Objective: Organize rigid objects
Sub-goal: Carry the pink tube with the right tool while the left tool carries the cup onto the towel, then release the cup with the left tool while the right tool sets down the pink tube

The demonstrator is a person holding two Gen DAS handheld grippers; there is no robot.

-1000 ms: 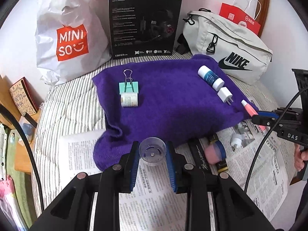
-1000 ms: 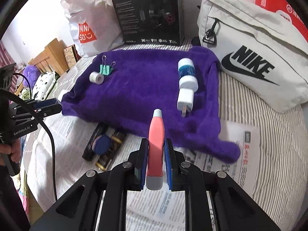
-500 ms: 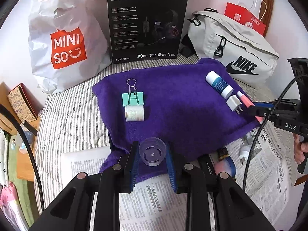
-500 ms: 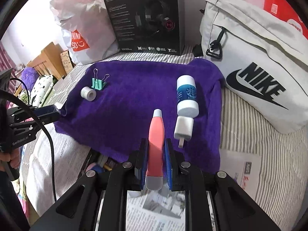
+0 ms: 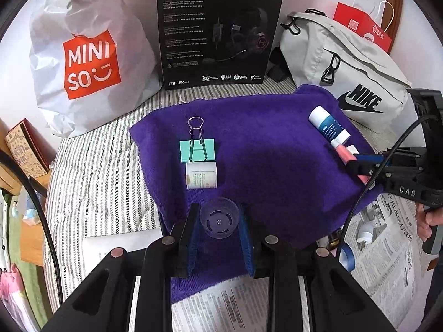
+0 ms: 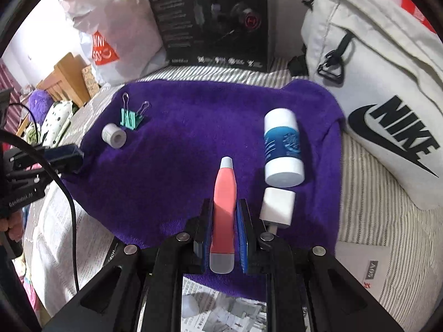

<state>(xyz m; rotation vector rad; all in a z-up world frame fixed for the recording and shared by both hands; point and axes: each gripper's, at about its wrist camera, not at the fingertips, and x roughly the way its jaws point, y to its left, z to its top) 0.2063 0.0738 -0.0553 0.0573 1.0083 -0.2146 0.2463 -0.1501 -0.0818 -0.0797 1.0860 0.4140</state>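
Note:
A purple towel [image 5: 271, 149] lies on the striped bed. My left gripper [image 5: 218, 221] is shut on a small clear plastic cup [image 5: 219, 218], just over the towel's near edge. Beyond it lie a white tape roll [image 5: 201, 175] and a green binder clip [image 5: 197, 149]. My right gripper [image 6: 224, 221] is shut on a pink tube with grey ends [image 6: 223, 202], above the towel beside a white charger plug [image 6: 278, 207] and a blue-and-white bottle [image 6: 282, 149]. The left wrist view shows that gripper [image 5: 357, 163] at the towel's right side.
A Miniso bag [image 5: 88, 63], a black headset box [image 5: 218, 30] and a grey Nike bag [image 5: 346, 63] stand behind the towel. Newspaper [image 5: 387, 238] with a white plug [image 5: 365, 233] and other small items lies at the near right. A hand [image 5: 427, 221] holds the right gripper.
Both grippers have moved forward over the towel with their objects still held. The pink tube now sits beside the charger plug and bottle; the cup is nearer the tape roll.

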